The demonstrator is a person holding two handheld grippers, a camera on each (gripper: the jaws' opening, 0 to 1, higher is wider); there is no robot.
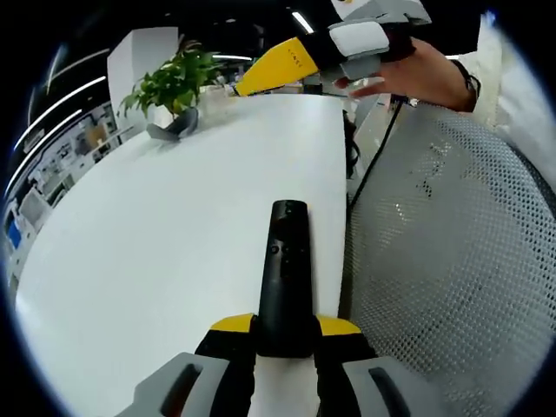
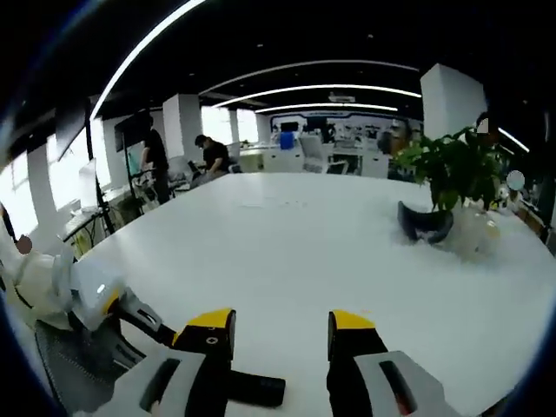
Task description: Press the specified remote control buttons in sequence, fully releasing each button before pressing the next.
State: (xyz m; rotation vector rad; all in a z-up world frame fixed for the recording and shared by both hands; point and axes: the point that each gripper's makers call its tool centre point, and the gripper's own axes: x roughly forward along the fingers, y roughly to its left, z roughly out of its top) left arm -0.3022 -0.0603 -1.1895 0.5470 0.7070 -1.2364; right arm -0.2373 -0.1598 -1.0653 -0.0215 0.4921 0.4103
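Remote (image 1: pixel 285 278) clamped in left hand-held gripper (image 1: pixel 285 334); right hand-held gripper (image 2: pixel 282 334) open, seemingly above table (image 2: pixel 304 252)

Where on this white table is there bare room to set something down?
Free: the wide stretch of the table between the remote, held in the left gripper, and the potted plant. Crowded: by the plant and the dark object at its base.

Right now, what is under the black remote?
The white table lies under the remote. Its near end sits between the left claw tips, so whether it touches the table there is hidden.
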